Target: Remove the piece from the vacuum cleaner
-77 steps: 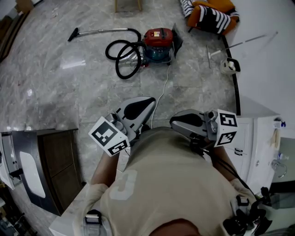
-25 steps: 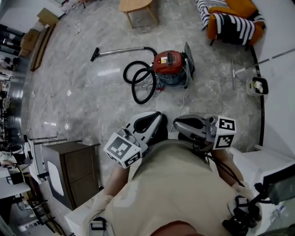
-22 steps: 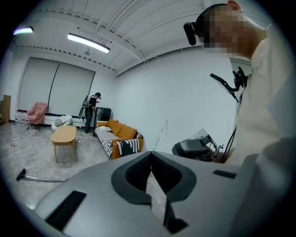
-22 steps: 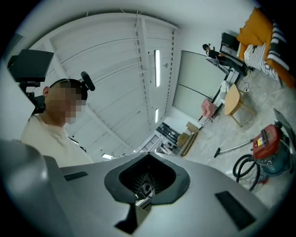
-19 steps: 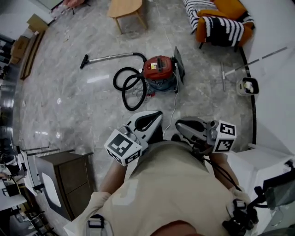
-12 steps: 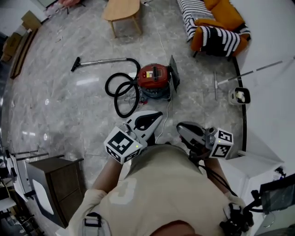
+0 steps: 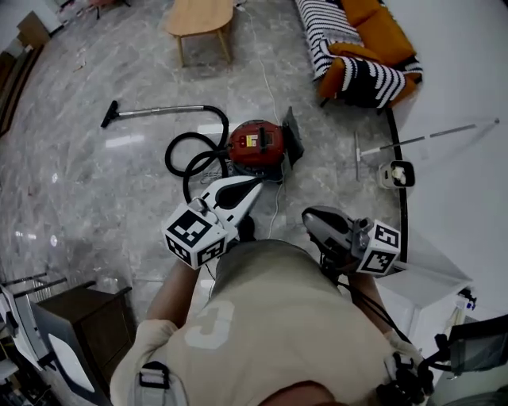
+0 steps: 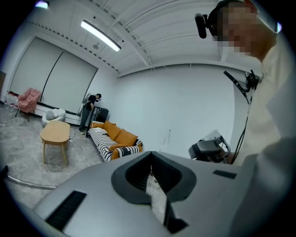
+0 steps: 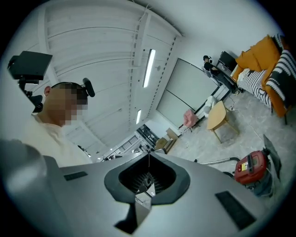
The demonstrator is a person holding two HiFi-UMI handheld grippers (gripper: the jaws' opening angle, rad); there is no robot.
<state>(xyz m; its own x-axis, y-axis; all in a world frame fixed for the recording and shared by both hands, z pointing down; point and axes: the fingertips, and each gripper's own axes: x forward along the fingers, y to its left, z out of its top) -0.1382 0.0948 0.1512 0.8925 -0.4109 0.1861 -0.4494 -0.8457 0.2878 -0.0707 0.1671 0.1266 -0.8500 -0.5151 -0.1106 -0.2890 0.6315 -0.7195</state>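
1. Vacuum cleaner (image 7: 255, 144): red canister, on the marble floor (image 7: 95, 190) ahead of the person. The black hose (image 7: 193, 155) is coiled at its left, and the wand (image 7: 155, 110) lies flat, running off to the left.
2. Dark flat panel (image 7: 290, 141): stands against the canister's right side.
3. Left gripper (image 7: 252, 187): fingers closed, nothing between them. Held close to the torso. In the head view the tips point toward the canister and fall just below it in the picture. No contact w/ the vacuum cleaner.
4. Right gripper (image 7: 312, 219): fingers closed, empty. Held close to the torso, to the right of the left gripper. In the right gripper view the canister sits low and right of the fingers, well apart.
5. Background: striped orange sofa (image 7: 357, 44) at top right, wooden table (image 7: 198, 16) at top centre.
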